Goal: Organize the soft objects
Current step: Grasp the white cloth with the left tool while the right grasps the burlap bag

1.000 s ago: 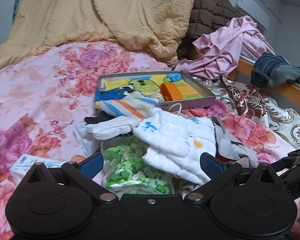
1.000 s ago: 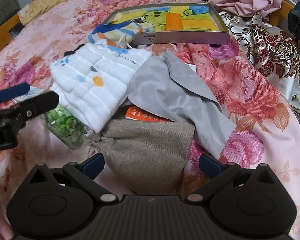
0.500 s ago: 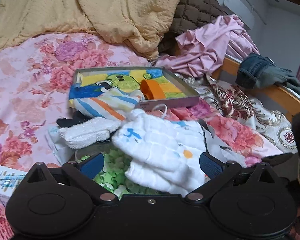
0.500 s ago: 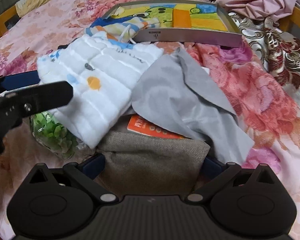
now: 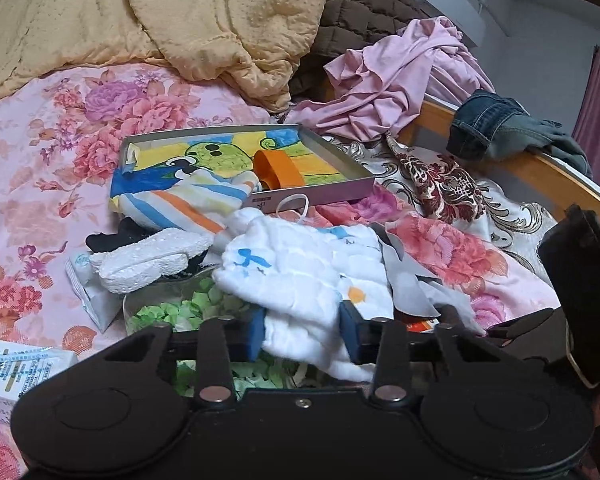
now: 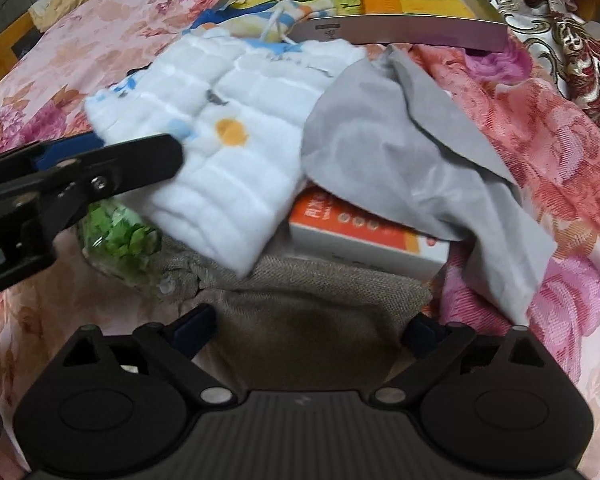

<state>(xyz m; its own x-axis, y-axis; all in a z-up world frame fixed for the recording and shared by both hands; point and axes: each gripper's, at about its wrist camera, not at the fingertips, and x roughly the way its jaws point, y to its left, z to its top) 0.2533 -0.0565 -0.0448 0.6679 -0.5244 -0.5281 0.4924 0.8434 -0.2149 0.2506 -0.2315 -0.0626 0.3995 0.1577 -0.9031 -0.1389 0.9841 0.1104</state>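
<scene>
Left gripper: your jaws closing on white cloth's near edge, cloth between pads | Right gripper: jaws wide, easing inward, straddling tan pouch | Cloth lies ahead of left jaws; left nearer.

Bed clutter, non-task bits

Floral bedsheet w/ yellow blanket and brown quilt heaped at far end; AC unit on wall, wooden bed rail at right. Orange-white box lies partly under the cloths; clear bag of green pieces just beside it; printed packet near left edge
</scene>
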